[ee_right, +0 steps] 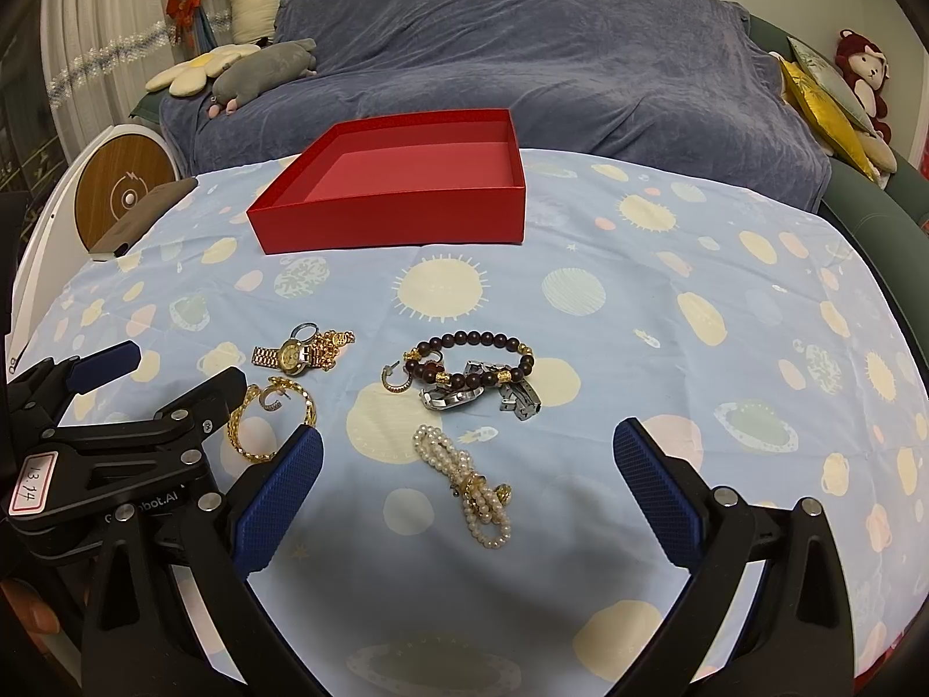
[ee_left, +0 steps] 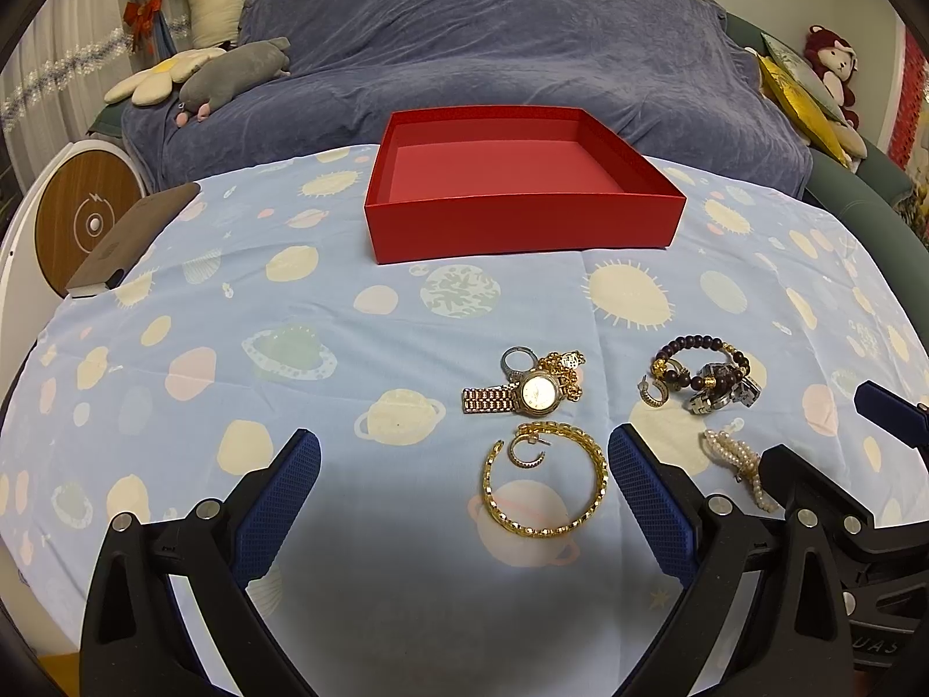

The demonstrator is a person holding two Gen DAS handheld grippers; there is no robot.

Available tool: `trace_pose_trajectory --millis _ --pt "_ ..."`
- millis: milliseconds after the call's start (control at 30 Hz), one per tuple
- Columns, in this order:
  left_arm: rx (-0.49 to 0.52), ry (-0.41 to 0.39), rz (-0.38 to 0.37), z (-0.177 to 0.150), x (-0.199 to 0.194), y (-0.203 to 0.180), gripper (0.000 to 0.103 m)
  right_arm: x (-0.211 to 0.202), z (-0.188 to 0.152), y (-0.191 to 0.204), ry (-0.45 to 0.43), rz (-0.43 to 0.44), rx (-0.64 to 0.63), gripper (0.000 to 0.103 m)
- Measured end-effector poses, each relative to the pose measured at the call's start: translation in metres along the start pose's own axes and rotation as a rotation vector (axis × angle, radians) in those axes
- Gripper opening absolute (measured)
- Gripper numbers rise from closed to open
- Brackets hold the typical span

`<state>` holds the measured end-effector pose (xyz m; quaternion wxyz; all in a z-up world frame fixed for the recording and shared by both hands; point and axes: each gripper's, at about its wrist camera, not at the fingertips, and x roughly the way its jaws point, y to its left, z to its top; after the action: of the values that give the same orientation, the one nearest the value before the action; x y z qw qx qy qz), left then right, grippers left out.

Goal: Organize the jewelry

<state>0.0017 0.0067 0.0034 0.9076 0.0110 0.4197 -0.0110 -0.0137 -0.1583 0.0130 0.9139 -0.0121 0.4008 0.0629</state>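
**Jewelry Layout and Gripper Status**

The red box (ee_left: 525, 221) is the reference landmark. It stands open and empty at the far middle of the table, on a light blue cloth (ee_left: 232, 348) printed with planets.

All jewelry lies loose on the cloth, on the near side of the box:
- Gold watch (ee_left: 537, 393), nearest the box, with a silver ring (ee_left: 517, 359) and a gold chain (ee_left: 563, 366) touching it.
- Gold bangle (ee_left: 543, 485), nearer the viewer than the watch, with a small hoop earring (ee_left: 525, 452) lying inside its curve.
- Dark bead bracelet (ee_right: 470, 357), right of the watch, draped over a silver metal watch band (ee_right: 482, 395); a second hoop earring (ee_right: 396, 378) lies just beside its left end.
- Pearl strand (ee_right: 467, 479), knotted, farthest from the box.

Left gripper (ee_left: 464, 464): fingers spread wide, holding nothing, above the cloth with the bangle near its right finger.

Right gripper (ee_right: 467, 464): fingers spread wide, holding nothing, with the pearl strand between them.

Behind the box stands a sofa under a blue-grey cover (ee_left: 493, 46).
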Motion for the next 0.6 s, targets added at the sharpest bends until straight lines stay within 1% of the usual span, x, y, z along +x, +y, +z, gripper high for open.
trace_pose_trajectory --millis 600 --pt "0.001 -0.001 0.001 -0.0008 0.0020 0.0013 0.097 0.0000 -0.0003 0.0008 0.001 0.001 0.000 0.098"
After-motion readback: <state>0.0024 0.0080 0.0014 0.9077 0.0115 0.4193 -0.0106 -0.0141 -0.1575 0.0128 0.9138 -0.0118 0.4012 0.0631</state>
